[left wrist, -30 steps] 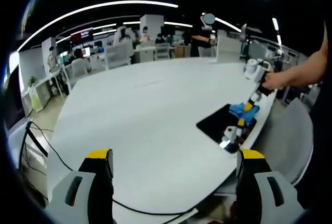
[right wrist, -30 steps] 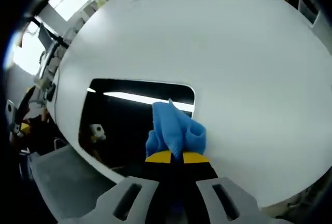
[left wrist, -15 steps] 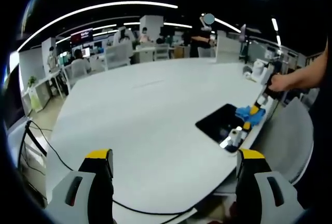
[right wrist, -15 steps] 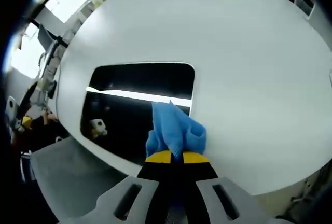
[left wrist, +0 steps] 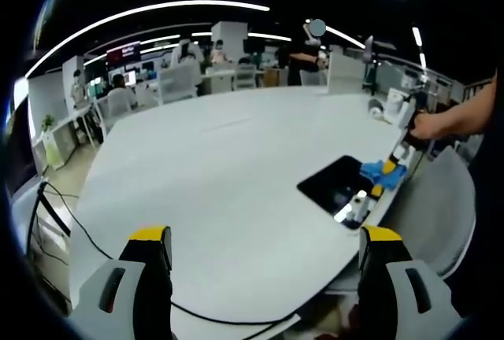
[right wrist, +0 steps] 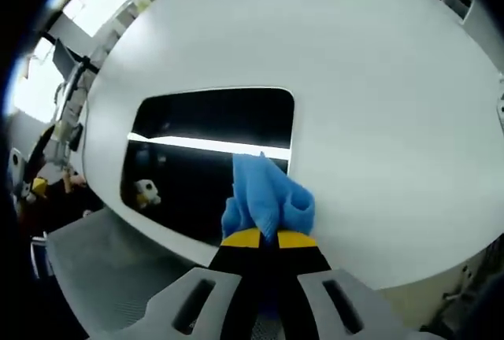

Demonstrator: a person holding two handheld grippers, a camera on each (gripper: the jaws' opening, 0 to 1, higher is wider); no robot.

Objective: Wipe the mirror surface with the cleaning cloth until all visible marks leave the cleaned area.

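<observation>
- The right gripper is clamping a bunched blue cleaning cloth between its yellow-tipped jaws, which are standing pressed together on it.
- The cloth is sticking out straight ahead of those jaws, its long axis running along them, and its peaked end is pointing forward over the mirror.
- The mirror is lying flat on the white table, just ahead and to the left of the right gripper, at the table's near edge; its long axis is running across that gripper's line, left to right.
- A bright strip of ceiling light is reflecting across the mirror, and a small pale reflection is sitting near its left end; what that is cannot be told.
- Any marks on the glass are too faint to make out, and the cloth is covering the mirror's near right part.
- The left gripper is hanging well away with its jaws wide apart and nothing between them.
- Far ahead and to its right, the person's hand is gripping the right gripper's handle above the cloth.
- A dark cable is trailing over the table edge to the left gripper's left, partly hidden behind its left jaw.
</observation>
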